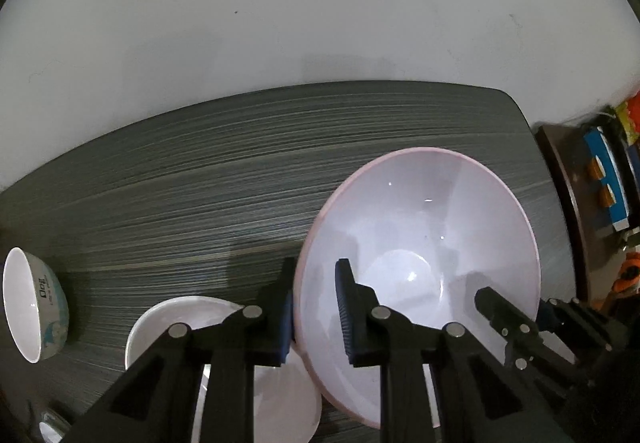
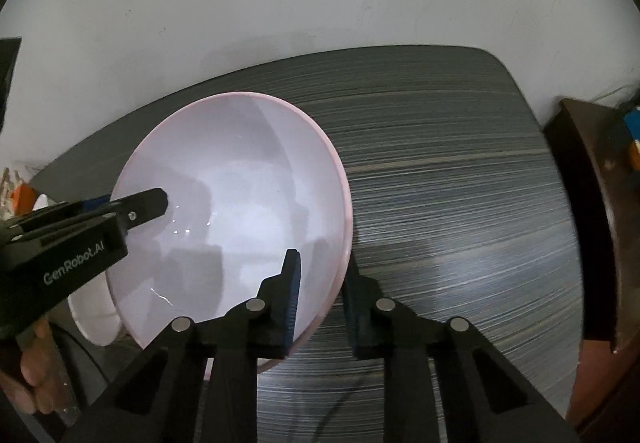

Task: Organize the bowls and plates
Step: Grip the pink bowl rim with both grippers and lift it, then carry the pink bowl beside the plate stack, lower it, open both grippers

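Got both grippers, left gripper [image 1: 314, 311] and right gripper [image 2: 320, 299], straddling opposite rims of the big pink bowl [image 1: 416, 227], apparently clamped, tilted over the table [image 1: 200, 179]. Next, I'd guess: nest it carefully with the white bowl [image 1: 192, 315] alongside.

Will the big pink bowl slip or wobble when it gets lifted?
The pink bowl looks glossy, so it is probably slippery. The left hand-held gripper and right hand-held gripper each straddle its thin rim on opposite sides, which should steady it. It is wide and looks stiff, so one grip alone would likely let it tilt.
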### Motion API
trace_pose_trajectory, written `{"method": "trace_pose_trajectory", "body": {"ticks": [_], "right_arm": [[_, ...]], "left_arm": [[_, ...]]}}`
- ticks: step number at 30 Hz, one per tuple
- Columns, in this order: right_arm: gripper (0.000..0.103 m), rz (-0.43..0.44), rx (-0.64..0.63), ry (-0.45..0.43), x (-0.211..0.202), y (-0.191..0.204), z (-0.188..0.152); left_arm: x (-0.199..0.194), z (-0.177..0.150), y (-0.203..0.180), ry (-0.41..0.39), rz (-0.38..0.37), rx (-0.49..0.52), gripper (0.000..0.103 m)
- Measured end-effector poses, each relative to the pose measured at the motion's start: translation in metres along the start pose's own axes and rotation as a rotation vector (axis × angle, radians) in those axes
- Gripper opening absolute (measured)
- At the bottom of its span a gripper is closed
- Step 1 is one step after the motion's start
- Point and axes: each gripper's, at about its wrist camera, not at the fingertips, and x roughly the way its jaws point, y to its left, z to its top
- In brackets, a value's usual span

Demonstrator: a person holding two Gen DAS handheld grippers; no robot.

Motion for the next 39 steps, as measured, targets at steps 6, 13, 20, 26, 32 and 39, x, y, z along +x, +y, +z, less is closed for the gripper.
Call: {"method": "trace_pose_trajectory", "body": {"ticks": [6,13,20,26,32,39], "right_arm": [[0.017,-0.016,0.015,0.002,-0.007,-0.001,-0.006],[0.017,-0.034,0.032,-0.038,-0.045,-0.005,-0.015],[0.016,-0.030,0.045,-0.071,-0.090,-0.002,-0.033],[0.016,-0.015,0.014,-0.082,-0.117,0.022,-0.052],[0.016,0.021,-0.033,-0.076,-0.129,0.055,-0.086],[0.016,0.082,-0.089,-0.056,-0.132,0.107,-0.129]], "left_arm": [[-0.008,-0.002,-0.007,-0.009,-0.019,0.001,0.015],[-0.043,-0.012,-0.027,-0.053,-0.029,0.035,0.015],[-0.088,-0.041,-0.028,-0.070,-0.042,0.045,0.015],[-0.125,-0.078,-0.011,-0.067,-0.032,0.030,0.015],[-0.160,-0.123,0.033,-0.068,-0.022,-0.024,0.015],[-0.179,-0.176,0.090,-0.050,-0.003,-0.107,0.015]]}}
